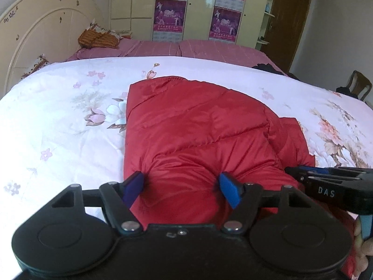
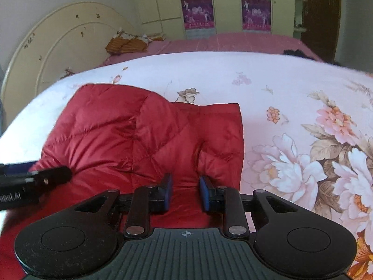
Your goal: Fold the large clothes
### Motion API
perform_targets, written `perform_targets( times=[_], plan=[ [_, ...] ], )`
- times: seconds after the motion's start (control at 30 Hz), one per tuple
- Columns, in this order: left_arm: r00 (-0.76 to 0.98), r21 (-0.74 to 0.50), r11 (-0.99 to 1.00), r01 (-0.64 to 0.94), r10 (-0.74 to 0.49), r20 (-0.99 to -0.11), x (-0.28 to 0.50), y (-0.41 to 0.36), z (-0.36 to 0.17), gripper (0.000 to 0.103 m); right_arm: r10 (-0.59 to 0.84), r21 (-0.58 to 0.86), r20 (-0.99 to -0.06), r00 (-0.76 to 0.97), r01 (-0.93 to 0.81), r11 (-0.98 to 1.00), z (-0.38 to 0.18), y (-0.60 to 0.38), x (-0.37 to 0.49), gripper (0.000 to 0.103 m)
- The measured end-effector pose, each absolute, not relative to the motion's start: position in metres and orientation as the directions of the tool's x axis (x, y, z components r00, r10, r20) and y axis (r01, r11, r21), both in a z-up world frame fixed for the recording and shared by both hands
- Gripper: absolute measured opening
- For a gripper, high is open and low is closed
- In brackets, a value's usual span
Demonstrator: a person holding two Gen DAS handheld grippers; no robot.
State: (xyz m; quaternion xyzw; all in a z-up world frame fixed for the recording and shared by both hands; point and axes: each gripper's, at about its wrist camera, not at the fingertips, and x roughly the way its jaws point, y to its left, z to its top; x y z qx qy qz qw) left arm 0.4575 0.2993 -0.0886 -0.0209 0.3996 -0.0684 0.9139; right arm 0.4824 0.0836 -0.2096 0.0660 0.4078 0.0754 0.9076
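A red quilted down jacket [image 1: 198,126] lies partly folded on the floral white quilt [image 1: 58,121]; it also shows in the right wrist view [image 2: 139,135]. My left gripper [image 1: 181,187] is open, its blue pads on either side of a puffed hump of the jacket's near edge. My right gripper [image 2: 185,192] is partly open over the jacket's near right part, red fabric between the pads but not pinched. Each gripper shows at the edge of the other's view, the right one [image 1: 331,182] and the left one [image 2: 35,182].
The quilt [image 2: 291,88] covers a bed with a cream headboard [image 1: 42,37] at far left. A pink sheet [image 1: 186,49] and a brown patterned bundle [image 1: 98,38] lie beyond. Wardrobe doors with posters [image 1: 170,16] stand behind. A wooden chair [image 1: 359,85] is at right.
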Motion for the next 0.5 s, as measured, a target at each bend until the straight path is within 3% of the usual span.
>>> perform_targets(
  times=[0.2,0.5],
  plan=[
    [0.674,-0.083,0.991,0.101,-0.13,-0.727,0.458,0.298,-0.09,0.071,0.146,0.084,-0.687,0.712,-0.121,0.989,-0.222,0.095,0.475,0.025],
    [0.712,-0.089,0.993,0.077,-0.117,-0.693,0.42,0.303,-0.066,0.071,0.191,0.138,-0.653,0.733,-0.132,0.982,-0.175,0.083,0.447,0.026]
  ],
)
